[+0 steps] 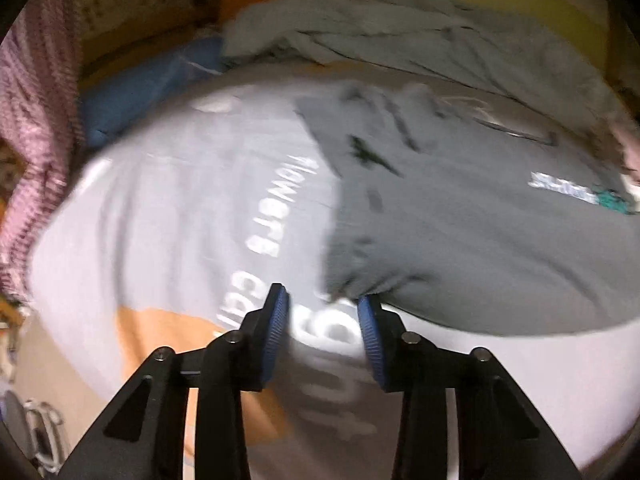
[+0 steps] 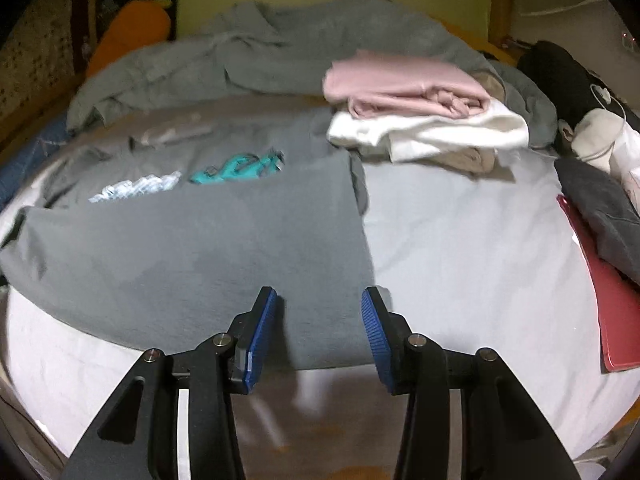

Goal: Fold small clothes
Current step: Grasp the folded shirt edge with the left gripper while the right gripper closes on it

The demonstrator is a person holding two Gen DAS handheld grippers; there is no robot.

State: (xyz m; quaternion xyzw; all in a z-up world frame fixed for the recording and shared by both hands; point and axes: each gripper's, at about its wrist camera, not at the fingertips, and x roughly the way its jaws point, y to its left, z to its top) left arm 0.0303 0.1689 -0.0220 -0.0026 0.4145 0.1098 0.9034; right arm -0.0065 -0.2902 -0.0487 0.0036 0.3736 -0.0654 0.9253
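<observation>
Hovering spread, both tongs pinch nothing. Right tongs sit over the grey shirt's near hem; bare white bed sheet lies open to their right. Left tongs sit beside its bunched corner.

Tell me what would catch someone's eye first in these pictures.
The dark grey cotton T-shirt with a teal and white chest print lies spread over the pale bed sheet, filling the middle. Behind it on the right sits a stack of folded clothes, a pink garment on a white one. The blue-padded right hand-held gripper stands open at the shirt's near hem.
</observation>
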